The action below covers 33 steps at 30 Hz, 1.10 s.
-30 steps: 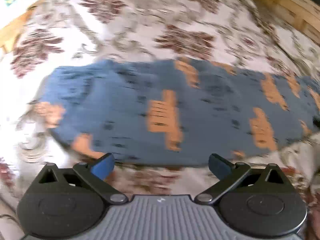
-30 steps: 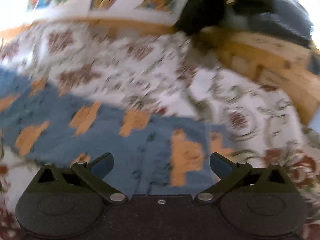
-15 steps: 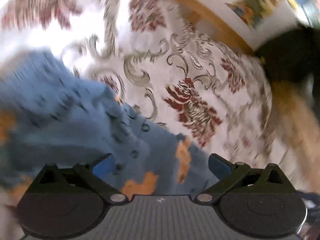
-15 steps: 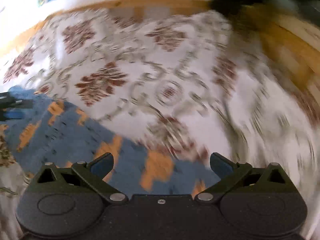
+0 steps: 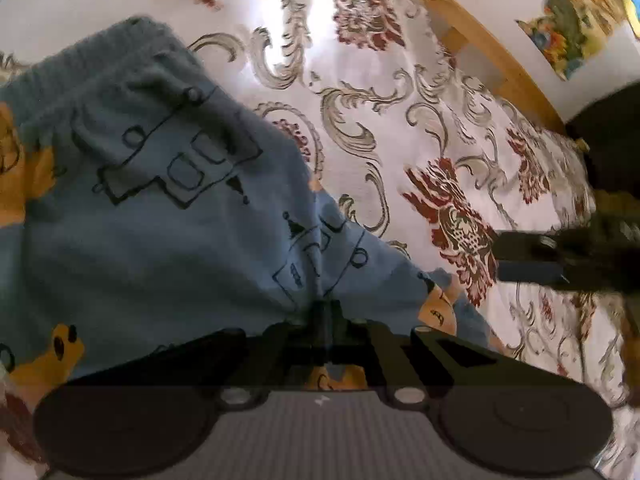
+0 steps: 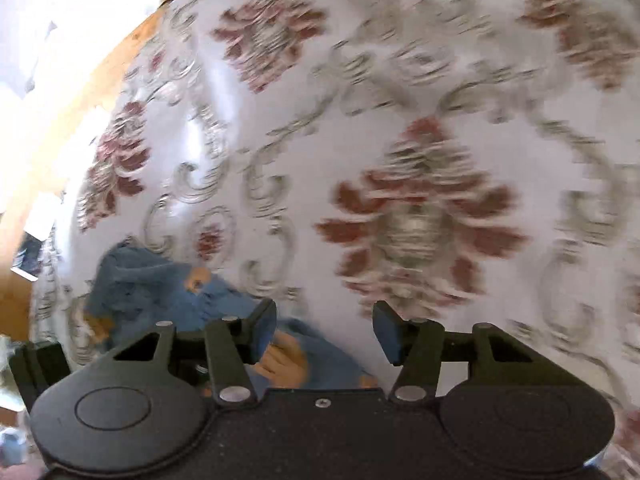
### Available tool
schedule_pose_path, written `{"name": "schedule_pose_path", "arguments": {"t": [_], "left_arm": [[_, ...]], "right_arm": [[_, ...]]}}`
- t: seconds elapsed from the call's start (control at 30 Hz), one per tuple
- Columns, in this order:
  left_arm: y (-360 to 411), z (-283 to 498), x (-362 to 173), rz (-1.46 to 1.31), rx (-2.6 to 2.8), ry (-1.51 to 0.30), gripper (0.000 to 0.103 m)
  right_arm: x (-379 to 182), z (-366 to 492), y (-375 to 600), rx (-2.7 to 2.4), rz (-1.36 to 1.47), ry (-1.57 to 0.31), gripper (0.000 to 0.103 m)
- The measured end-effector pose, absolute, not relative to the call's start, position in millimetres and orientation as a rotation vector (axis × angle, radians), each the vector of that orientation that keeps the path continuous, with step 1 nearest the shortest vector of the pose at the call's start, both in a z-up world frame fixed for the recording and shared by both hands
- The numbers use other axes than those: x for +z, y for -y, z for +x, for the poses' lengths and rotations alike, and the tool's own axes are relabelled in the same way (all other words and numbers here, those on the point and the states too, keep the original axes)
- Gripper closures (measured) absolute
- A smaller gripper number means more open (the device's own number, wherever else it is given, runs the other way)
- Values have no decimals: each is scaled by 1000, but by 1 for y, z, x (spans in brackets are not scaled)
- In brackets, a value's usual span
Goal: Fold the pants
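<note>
Blue pants (image 5: pixel 160 216) being pinched by the closed left gripper (image 5: pixel 326 316), right gripper (image 6: pixel 324 332) being held open (blurred) over the floral bedspread (image 6: pixel 400 120).

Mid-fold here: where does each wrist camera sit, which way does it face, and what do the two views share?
Left wrist: sits behind the left hand-held gripper, facing down and forward over the blue pants on the floral bedspread; its fingers are pinched shut on a fold of the pants, and the other gripper shows at right.
Right wrist: sits behind the right hand-held gripper, facing the blurred bedspread; its fingers are apart, with pants at lower left.
Shared: the pants, the bedspread and a wooden bed frame.
</note>
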<state>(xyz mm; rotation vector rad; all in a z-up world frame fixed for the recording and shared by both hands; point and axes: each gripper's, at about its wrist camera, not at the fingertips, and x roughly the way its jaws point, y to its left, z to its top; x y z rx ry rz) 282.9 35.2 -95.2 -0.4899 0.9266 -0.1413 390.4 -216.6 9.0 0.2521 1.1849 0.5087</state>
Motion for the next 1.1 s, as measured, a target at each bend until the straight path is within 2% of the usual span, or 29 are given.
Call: {"name": "schedule_pose_path", "arguments": {"t": [0.17, 0.3, 0.33, 0.37, 0.4, 0.43, 0.5, 0.53, 0.6, 0.7, 0.77, 0.87, 0.9, 0.93, 1.0, 1.1], "left_arm": [[-40, 283, -95, -506, -163, -930, 100], [-41, 286, -93, -500, -176, -953, 100], [-42, 285, -92, -502, -182, -957, 98], [-42, 286, -90, -506, -197, -956, 92], [-40, 286, -88, -507, -220, -953, 74], [-37, 285, -86, -500, -251, -944, 52], [-27, 281, -80, -457, -302, -922, 30], [-20, 279, -78, -417, -311, -913, 24], [-6, 275, -77, -326, -319, -899, 21], [9, 269, -79, -197, -316, -869, 23], [23, 265, -81, -73, -297, -841, 32], [39, 254, -82, 68, -270, -786, 60], [41, 253, -80, 72, -275, -785, 74], [42, 251, -79, 81, -282, -784, 83], [46, 247, -77, 107, -281, -781, 89], [42, 246, -72, 77, -280, -796, 91]], "right_arm": [[-7, 411, 190, 563, 241, -1311, 48], [-18, 415, 178, 546, 243, -1389, 58], [-19, 414, 177, 545, 241, -1396, 63], [-21, 413, 177, 540, 239, -1400, 67], [-22, 412, 177, 537, 243, -1398, 77], [-23, 412, 179, 540, 257, -1394, 85], [-22, 410, 185, 544, 301, -1385, 90], [-21, 409, 189, 550, 342, -1381, 92], [-20, 406, 202, 560, 430, -1377, 93], [-22, 399, 216, 570, 548, -1373, 94], [-23, 396, 224, 575, 602, -1375, 94], [-22, 392, 228, 577, 637, -1371, 95], [-21, 390, 229, 576, 638, -1367, 95], [-20, 389, 230, 574, 639, -1362, 95], [-19, 389, 231, 558, 640, -1350, 95], [-16, 391, 234, 529, 648, -1309, 96]]}}
